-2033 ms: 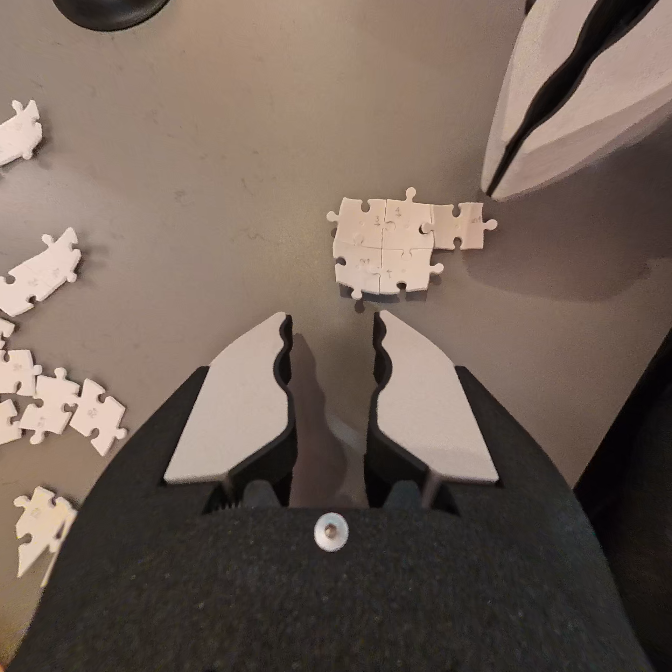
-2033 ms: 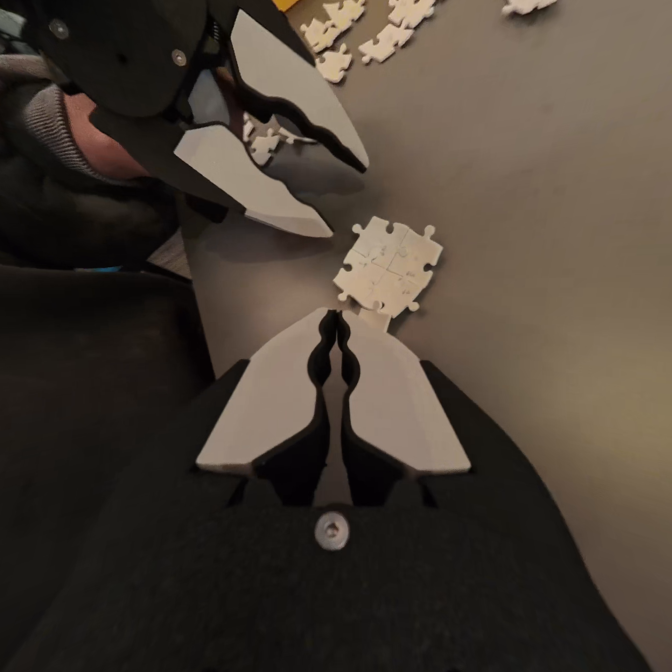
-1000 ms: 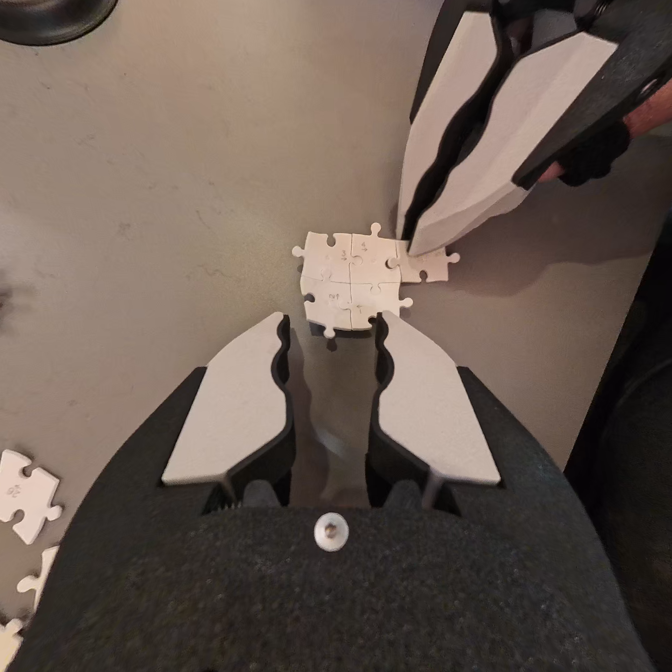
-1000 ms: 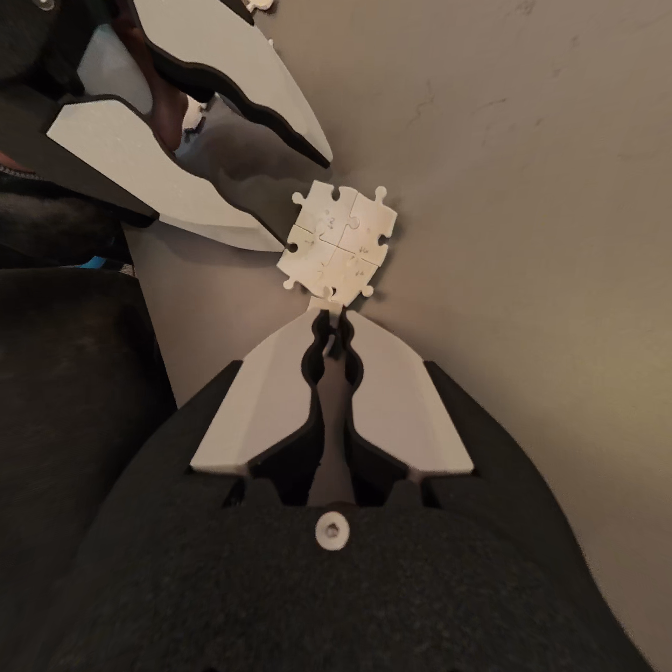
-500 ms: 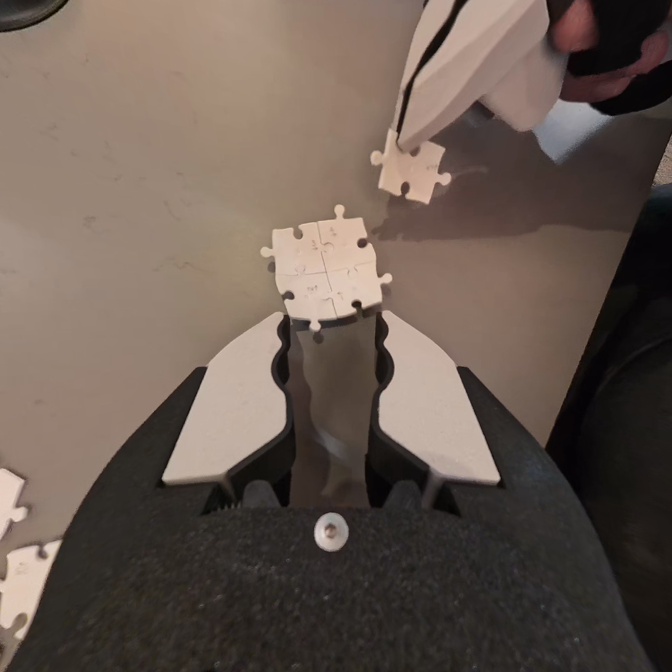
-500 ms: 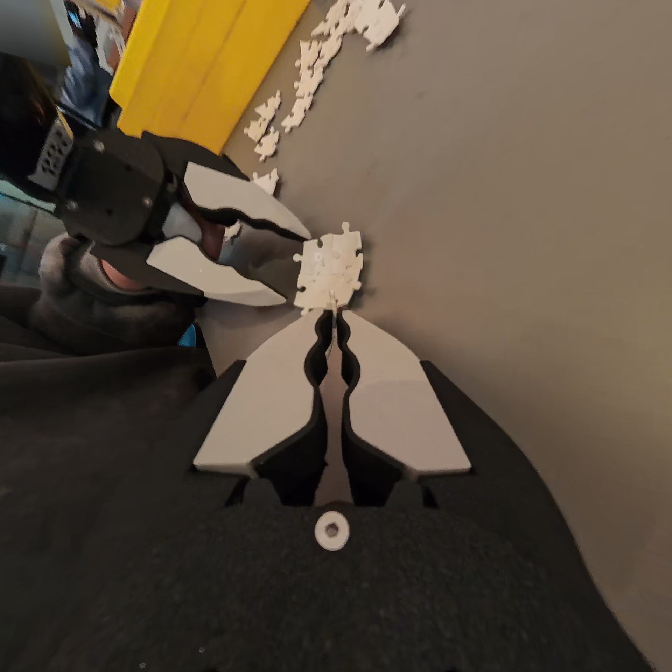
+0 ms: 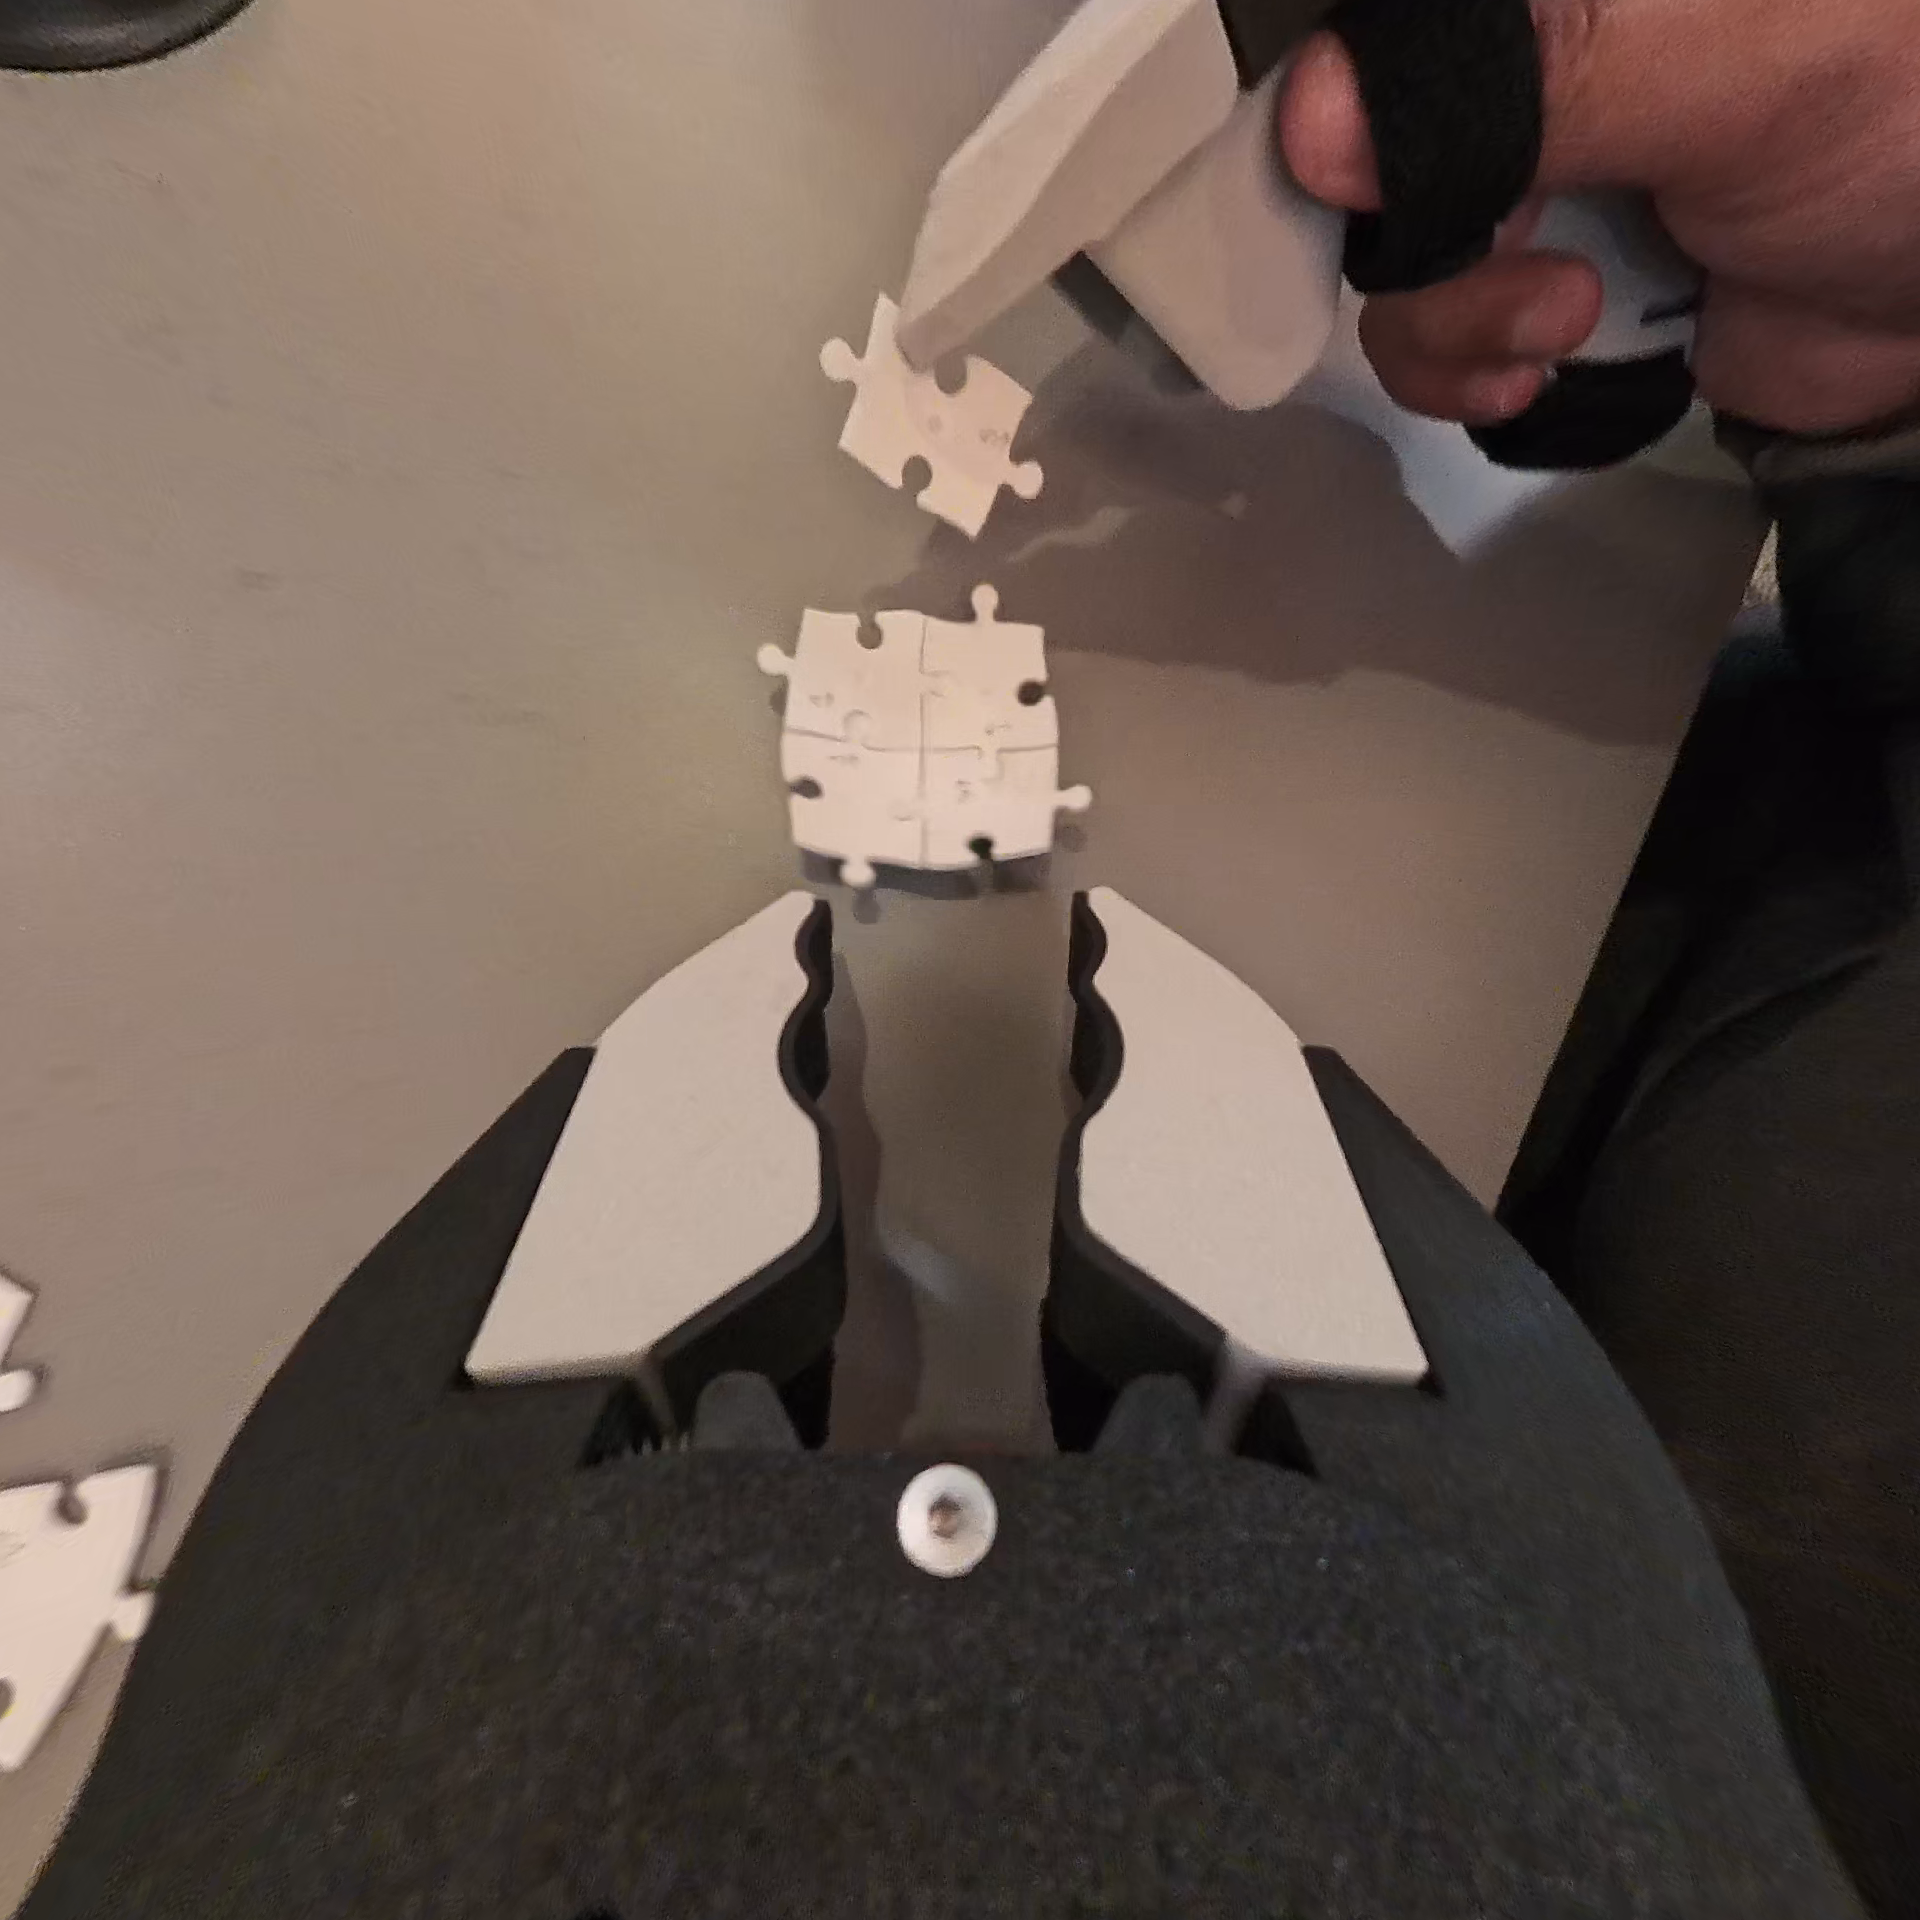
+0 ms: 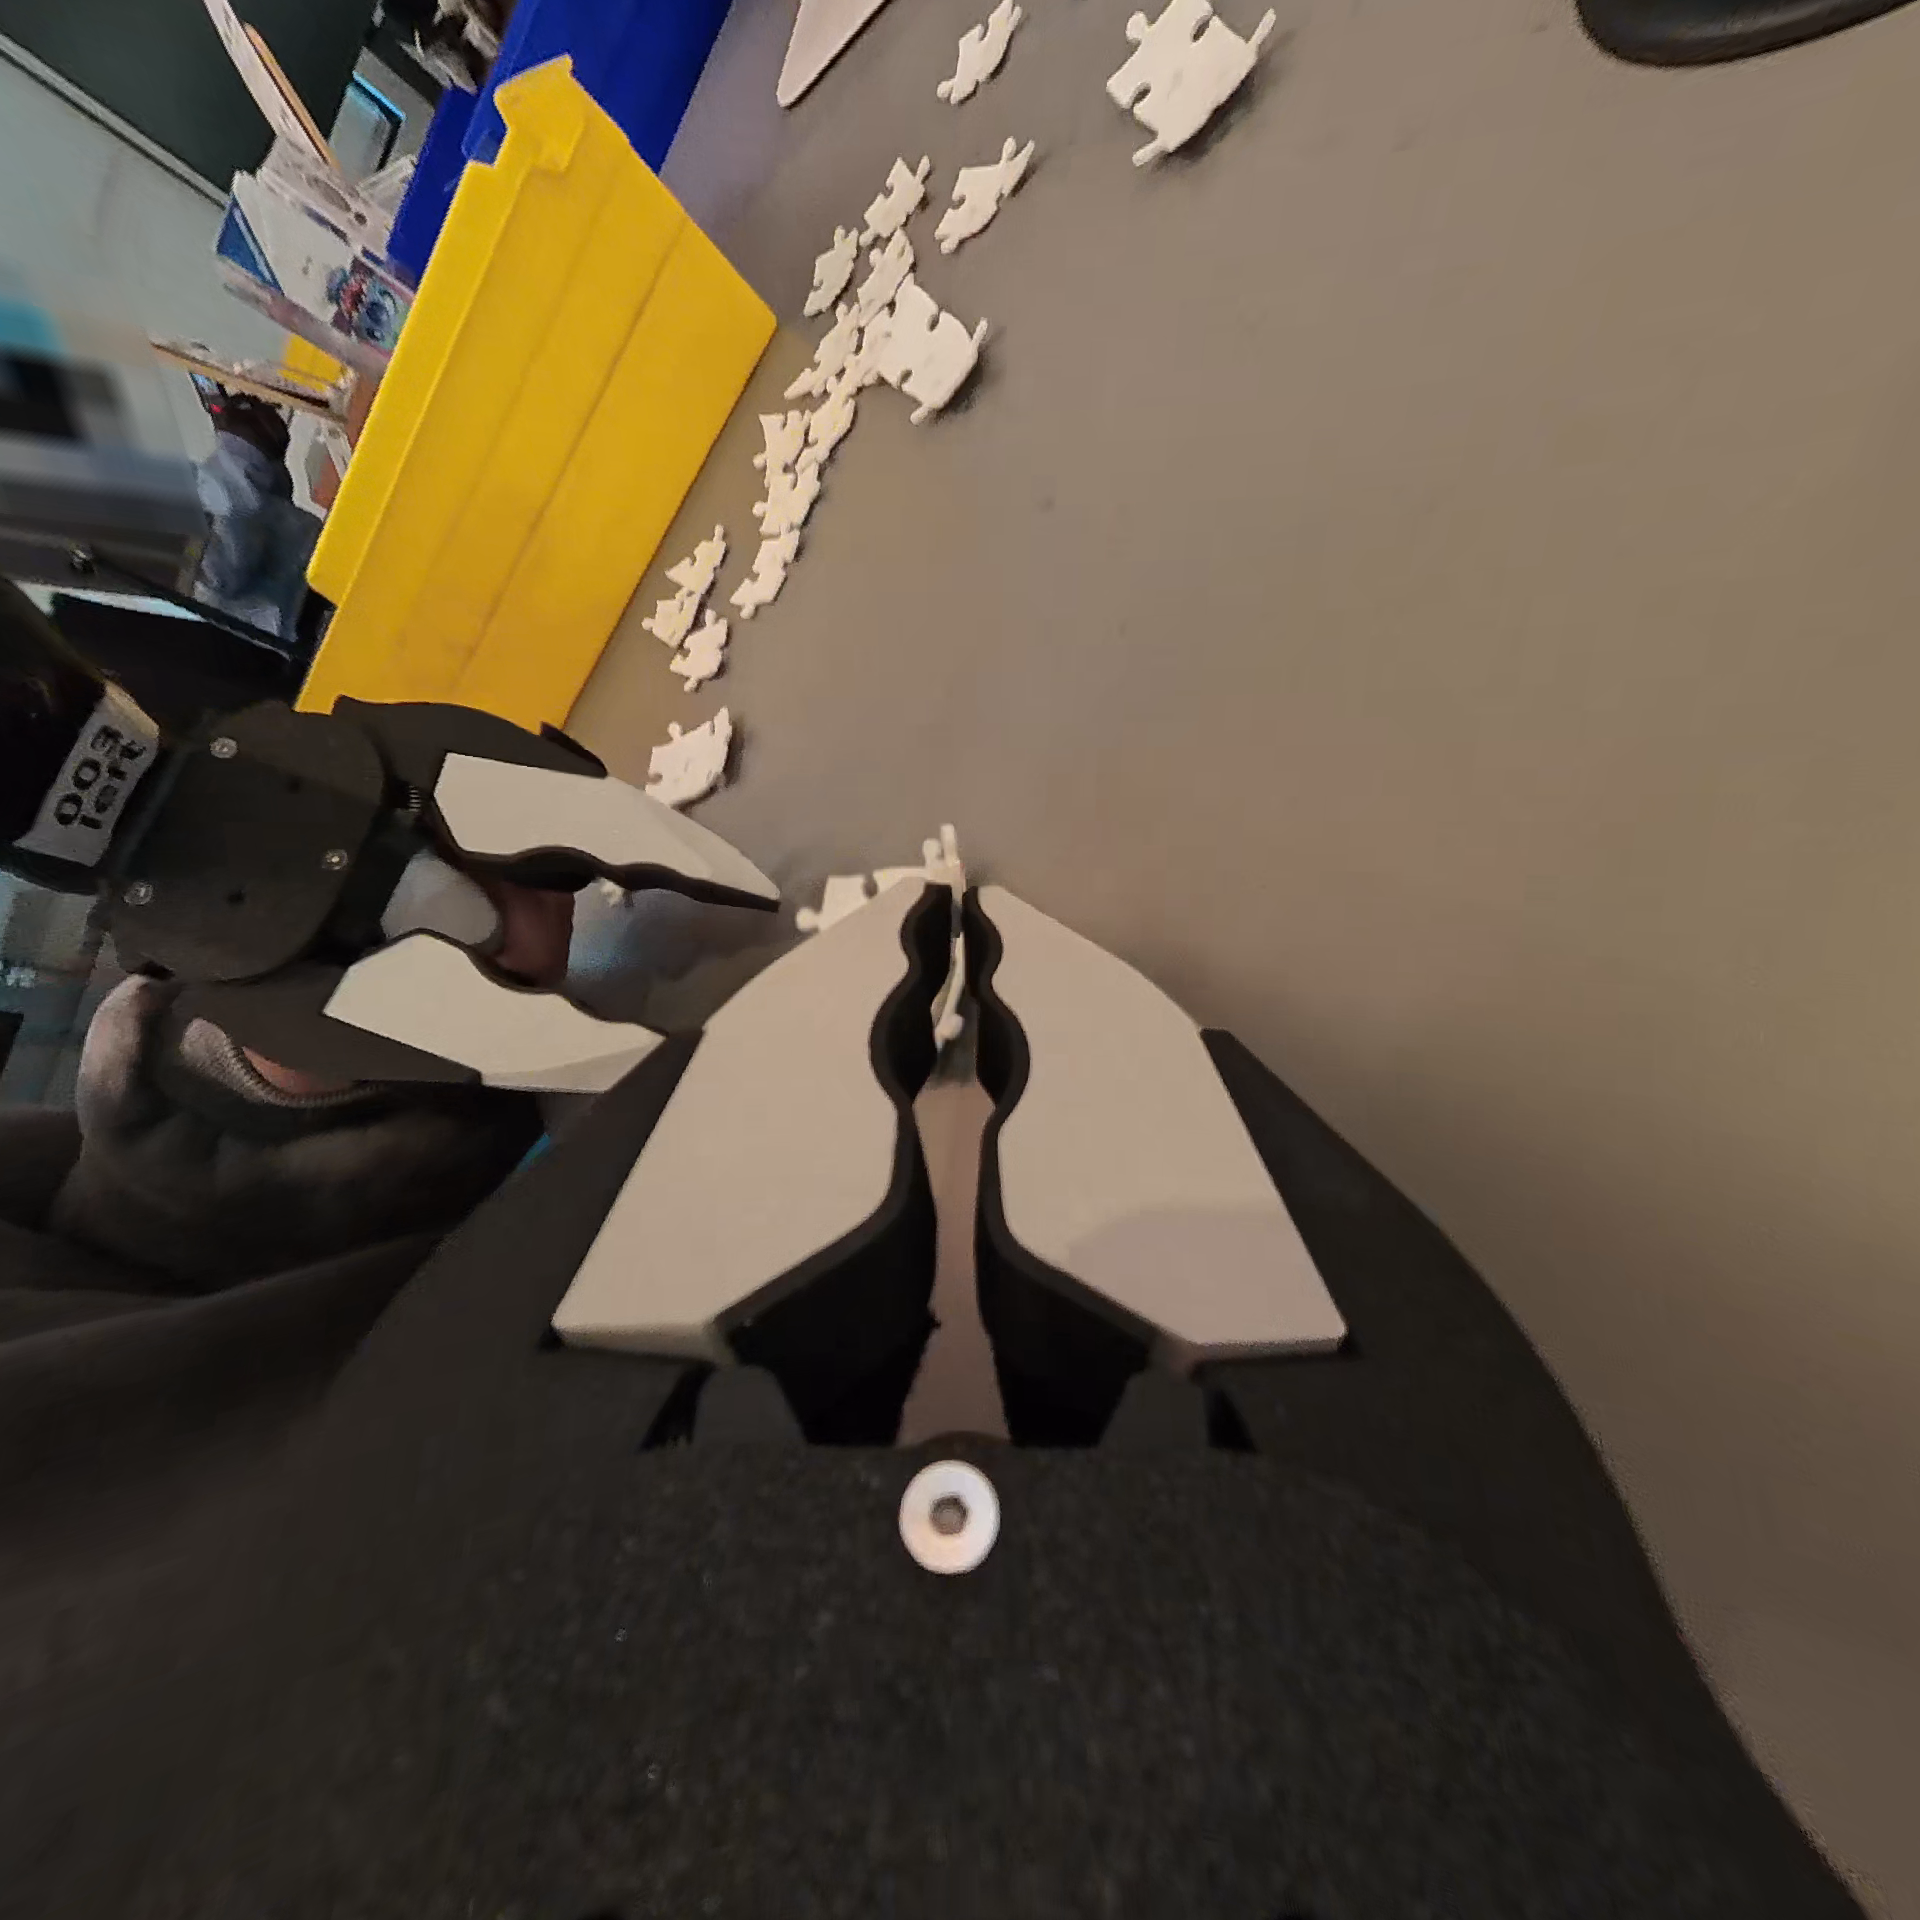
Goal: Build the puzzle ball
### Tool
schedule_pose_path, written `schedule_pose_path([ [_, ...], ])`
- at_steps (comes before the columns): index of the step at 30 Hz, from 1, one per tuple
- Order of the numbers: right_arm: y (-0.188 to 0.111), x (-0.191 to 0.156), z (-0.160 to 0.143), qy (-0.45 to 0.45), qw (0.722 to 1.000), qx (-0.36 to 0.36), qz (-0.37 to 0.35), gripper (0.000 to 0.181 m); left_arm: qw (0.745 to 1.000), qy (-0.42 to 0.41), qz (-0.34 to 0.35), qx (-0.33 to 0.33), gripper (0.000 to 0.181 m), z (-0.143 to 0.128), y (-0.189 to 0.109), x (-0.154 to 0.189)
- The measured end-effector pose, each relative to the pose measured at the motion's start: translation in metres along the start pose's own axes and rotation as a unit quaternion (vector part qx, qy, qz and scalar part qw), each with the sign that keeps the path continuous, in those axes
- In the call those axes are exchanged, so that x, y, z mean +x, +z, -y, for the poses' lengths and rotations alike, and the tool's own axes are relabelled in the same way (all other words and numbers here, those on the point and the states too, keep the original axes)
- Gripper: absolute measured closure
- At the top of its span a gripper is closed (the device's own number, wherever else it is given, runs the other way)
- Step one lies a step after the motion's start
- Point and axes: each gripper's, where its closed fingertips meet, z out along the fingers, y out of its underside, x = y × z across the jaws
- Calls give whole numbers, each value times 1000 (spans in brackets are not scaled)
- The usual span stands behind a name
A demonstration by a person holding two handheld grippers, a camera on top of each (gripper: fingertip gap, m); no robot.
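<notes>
Left gripper point(image 7: 943, 906) with jaws apart, clamped on nothing, hovering low over the grey bench point(image 7: 416, 520). Just ahead of those jaws, flat on the bench: one white assembled patch point(image 7: 920, 738) of four interlocked puzzle pieces, faint small markings on each, too blurred to read. Beyond the patch and apart from it, one single puzzle piece point(image 7: 935, 426) hanging in the air, pinched at its upper edge by the right gripper point(image 7: 920, 312), jaws together on it; a hand point(image 7: 1621, 197) with black straps round two fingers gripping the handle. At the left edge, near the left gripper's body, two or three loose white pieces point(image 7: 62, 1558), cut off by the frame.

Seen from the right wrist: held piece edge-on between the closed jaws point(image 8: 951, 914); to their left, the open left gripper point(image 8: 717, 966), bearing a white label. Farther ahead, some twenty scattered loose pieces point(image 8: 914, 343), exact count unclear. One yellow bin point(image 8: 520, 447), one blue bin point(image 8: 582, 52) behind it.
</notes>
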Motion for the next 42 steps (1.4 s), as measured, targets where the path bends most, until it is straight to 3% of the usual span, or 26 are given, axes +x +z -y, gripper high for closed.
schedule_pose_path([
  [8,34,-7,11,24,1000,7,17,179,1000,-1,21,-3,139,6,5,-12],
  [15,50,-5,11,29,999,-8,16,178,1000,-13,-14,-11,139,1,11,-1],
  [32,57,0,5,26,999,-35,-3,179,1000,-2,-26,-14,139,1,15,8],
  [42,46,-15,12,-4,999,-21,50,169,1000,1,-17,-15,139,2,14,5],
])
